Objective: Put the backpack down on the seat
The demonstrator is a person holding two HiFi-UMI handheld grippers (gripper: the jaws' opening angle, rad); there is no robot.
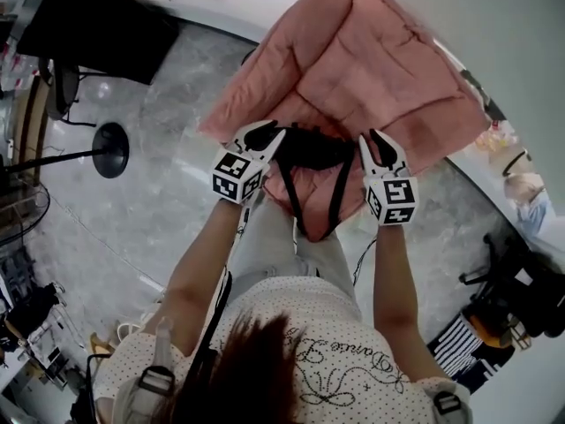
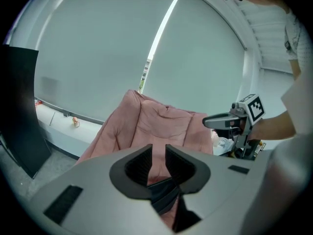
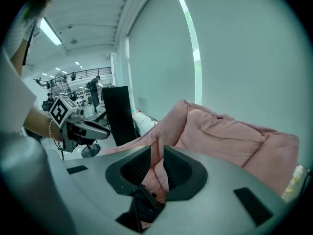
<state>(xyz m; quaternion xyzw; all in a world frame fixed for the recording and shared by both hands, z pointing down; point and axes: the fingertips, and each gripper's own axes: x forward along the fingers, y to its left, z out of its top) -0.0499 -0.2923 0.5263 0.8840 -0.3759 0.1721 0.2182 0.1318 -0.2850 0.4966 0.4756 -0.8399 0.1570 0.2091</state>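
A black backpack (image 1: 309,148) hangs in front of a large pink cushioned seat (image 1: 371,60), its two straps (image 1: 338,197) dangling toward the person's legs. My left gripper (image 1: 269,135) holds the bag's left top edge and my right gripper (image 1: 375,144) its right top edge. In the left gripper view the jaws (image 2: 158,153) stand narrow, with black fabric (image 2: 164,192) pinched low between them and the seat (image 2: 156,124) beyond. The right gripper view shows the same: narrow jaws (image 3: 156,155), black fabric (image 3: 146,204) caught at their base, and the pink seat (image 3: 230,136) behind.
A black upright panel (image 1: 97,25) stands at the far left by a white ledge. A stand with a round black base (image 1: 112,148) is on the grey marble floor to the left. Black chair legs (image 1: 512,281) and clutter sit at the right.
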